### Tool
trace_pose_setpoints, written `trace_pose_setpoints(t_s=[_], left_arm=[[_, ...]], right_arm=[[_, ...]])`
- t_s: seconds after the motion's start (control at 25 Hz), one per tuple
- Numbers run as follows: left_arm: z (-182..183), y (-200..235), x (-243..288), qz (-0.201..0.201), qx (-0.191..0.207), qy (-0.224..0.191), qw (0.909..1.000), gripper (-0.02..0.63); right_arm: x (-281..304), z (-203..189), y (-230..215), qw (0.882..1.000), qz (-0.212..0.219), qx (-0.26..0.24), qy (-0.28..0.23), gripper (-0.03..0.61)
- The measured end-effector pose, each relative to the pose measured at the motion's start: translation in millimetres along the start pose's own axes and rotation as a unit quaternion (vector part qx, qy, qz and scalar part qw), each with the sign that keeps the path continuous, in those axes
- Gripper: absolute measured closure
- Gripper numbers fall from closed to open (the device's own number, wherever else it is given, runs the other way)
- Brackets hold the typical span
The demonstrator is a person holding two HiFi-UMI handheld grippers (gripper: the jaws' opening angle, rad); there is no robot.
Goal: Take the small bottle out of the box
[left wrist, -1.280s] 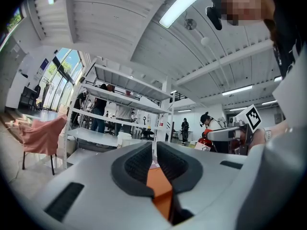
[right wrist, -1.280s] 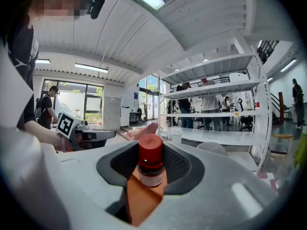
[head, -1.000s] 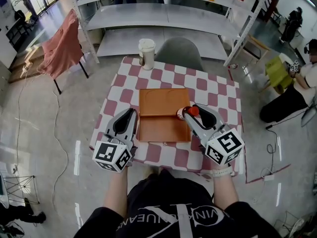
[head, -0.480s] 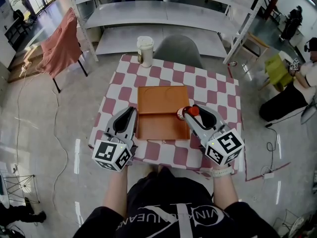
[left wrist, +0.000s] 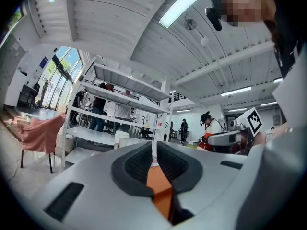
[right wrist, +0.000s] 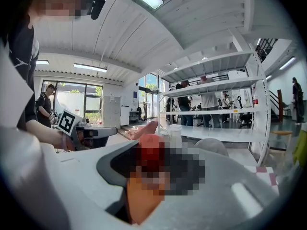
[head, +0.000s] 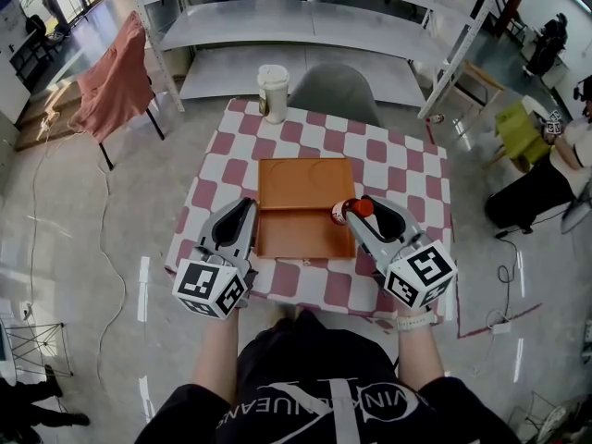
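Orange box (head: 305, 213) sits in the same spot on the red-and-white checked table (head: 407, 178) as a second back. Honestly, almost nothing has changed. Both grippers have kept their places and the small bottle (head: 357, 208) hasn't shifted against the box. The head camera has drifted a touch, and someone's feet (head: 46, 416) at the lower left of the floor have shuffled along.

The bottle with its red cap is right at the box's right-hand edge, about level with the seam that runs across the box. The right gripper (head: 362, 214) has its fingers pinching it, same as in both earlier shots. From its own view the cap pokes up between the pads. I can't tell whether the bottle's base rests on the box or hangs just above it.

The left gripper (head: 246, 207) lies just beside the box's left edge with its fingers pressed together, only a sliver of orange showing between them. I can't say whether it actually touches the box.

Around it: a lidded cup (head: 273, 91) stands at the far edge of the table, well apart from the box, and a grey chair (head: 338, 95) sits behind it. White shelving (head: 305, 26) is beyond that, a pink cloth (head: 116, 86) is draped over a stand off to the left, and a person (head: 546, 178) sits on the floor to the right. The only thing close around the bottle is the box's right rim and the gripper's own fingers.
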State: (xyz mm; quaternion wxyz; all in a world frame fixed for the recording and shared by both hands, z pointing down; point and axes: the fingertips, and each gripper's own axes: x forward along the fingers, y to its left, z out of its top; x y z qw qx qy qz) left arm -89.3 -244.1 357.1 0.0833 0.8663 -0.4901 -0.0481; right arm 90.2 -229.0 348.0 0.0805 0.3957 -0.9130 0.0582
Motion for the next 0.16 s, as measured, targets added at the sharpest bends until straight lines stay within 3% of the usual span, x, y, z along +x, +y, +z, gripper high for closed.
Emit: trace_pose_setpoints(t_s=[0.16], left_arm=[[0.0, 2.1, -2.2, 0.003, -0.002, 0.0, 1.0, 0.579]], right_arm=[[1.7, 0.6, 3.3, 1.0, 0.004, -0.001, 0.0, 0.43]])
